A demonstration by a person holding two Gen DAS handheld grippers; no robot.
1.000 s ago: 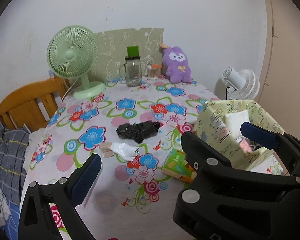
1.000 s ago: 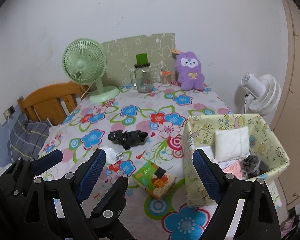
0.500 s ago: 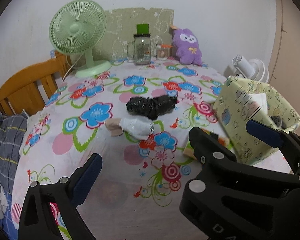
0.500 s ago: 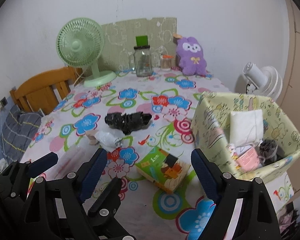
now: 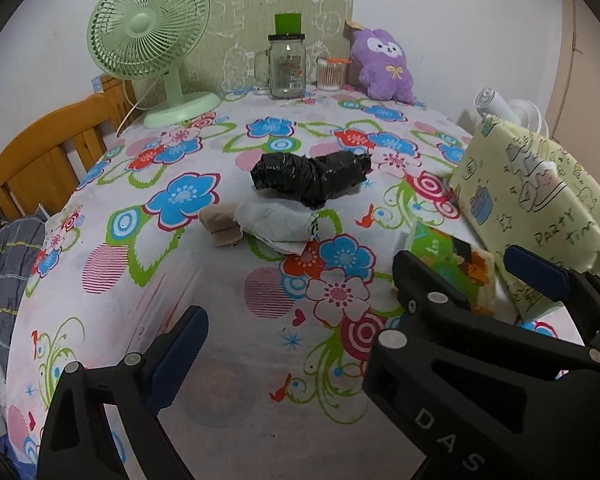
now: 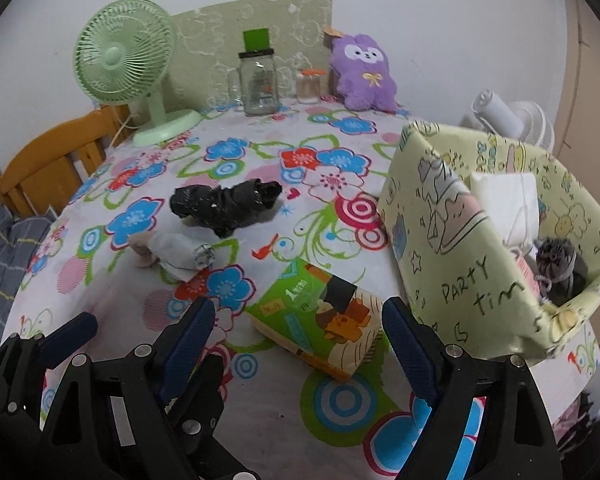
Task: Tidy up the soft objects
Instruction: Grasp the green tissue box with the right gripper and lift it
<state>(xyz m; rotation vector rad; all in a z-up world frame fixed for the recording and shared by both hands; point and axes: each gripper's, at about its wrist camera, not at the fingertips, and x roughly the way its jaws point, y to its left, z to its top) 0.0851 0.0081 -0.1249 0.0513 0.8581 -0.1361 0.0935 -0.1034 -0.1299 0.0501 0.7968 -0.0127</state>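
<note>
A black plastic bundle (image 5: 310, 178) (image 6: 226, 204) lies mid-table on the floral cloth. In front of it lie a white rolled bag (image 5: 278, 226) (image 6: 182, 254) and a small beige roll (image 5: 220, 226). A green tissue pack (image 6: 318, 316) (image 5: 454, 264) lies beside the yellow box (image 6: 452, 236) (image 5: 532, 200), which holds a white pad (image 6: 508, 200) and a grey bundle (image 6: 560, 268). My left gripper (image 5: 352, 320) is open and empty above the near table. My right gripper (image 6: 298, 340) is open and empty, close above the tissue pack.
A green fan (image 5: 148, 36), a glass jar (image 5: 286, 66), a small cup (image 5: 330, 74) and a purple plush (image 5: 382, 66) stand at the back. A wooden headboard (image 5: 40, 160) is at left, a white fan (image 6: 508, 120) behind the box.
Both grippers have moved forward and lower toward the table. The right one has come closer to the tissue pack. Both stay open and empty.
</note>
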